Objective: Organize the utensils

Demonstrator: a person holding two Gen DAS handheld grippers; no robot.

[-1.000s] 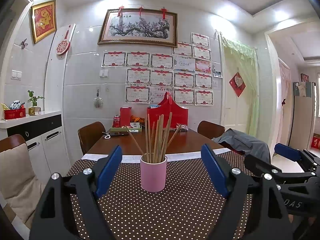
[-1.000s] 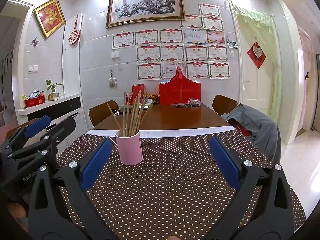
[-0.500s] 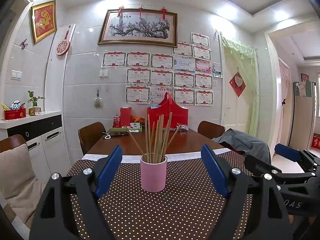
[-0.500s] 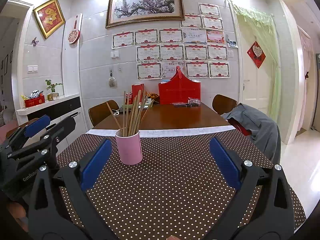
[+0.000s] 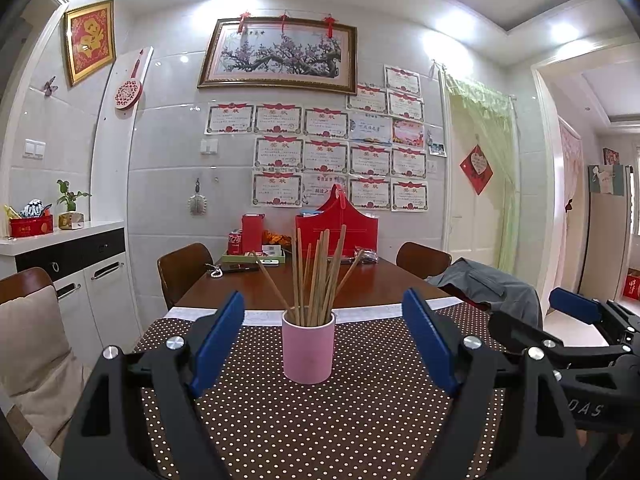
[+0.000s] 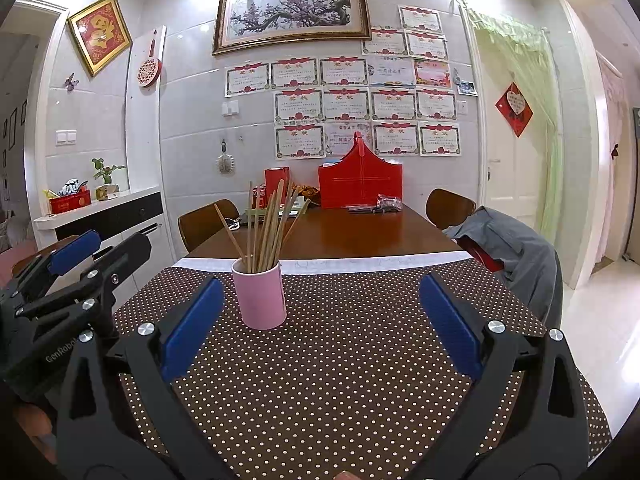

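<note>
Both sets of jaws stand wide and hold nothing: the left gripper (image 5: 322, 340) hovers low over the table (image 5: 360, 420) with its blue pads (image 5: 218, 344) framing the pink cup (image 5: 308, 346) from either side, well apart from it, and the right gripper (image 6: 320, 324) hangs just beside it, its own pads (image 6: 450, 326) spread over bare cloth. The cup stands upright on the brown polka-dot tablecloth (image 6: 340, 360), near the cloth's far edge, and a bundle of wooden chopsticks (image 5: 316, 276) rises from it, most near upright, two leaning outward to left and right. From the right wrist view the cup (image 6: 259, 296) sits left of centre, close to that gripper's left pad, with the left gripper (image 6: 76, 264) visible at the frame's left edge. Beyond the cloth the bare wooden tabletop carries a red basket (image 5: 337, 226) and a red can (image 5: 235, 237) against the tiled wall. A grey jacket (image 6: 516, 252) drapes over a chair on the right.
</note>
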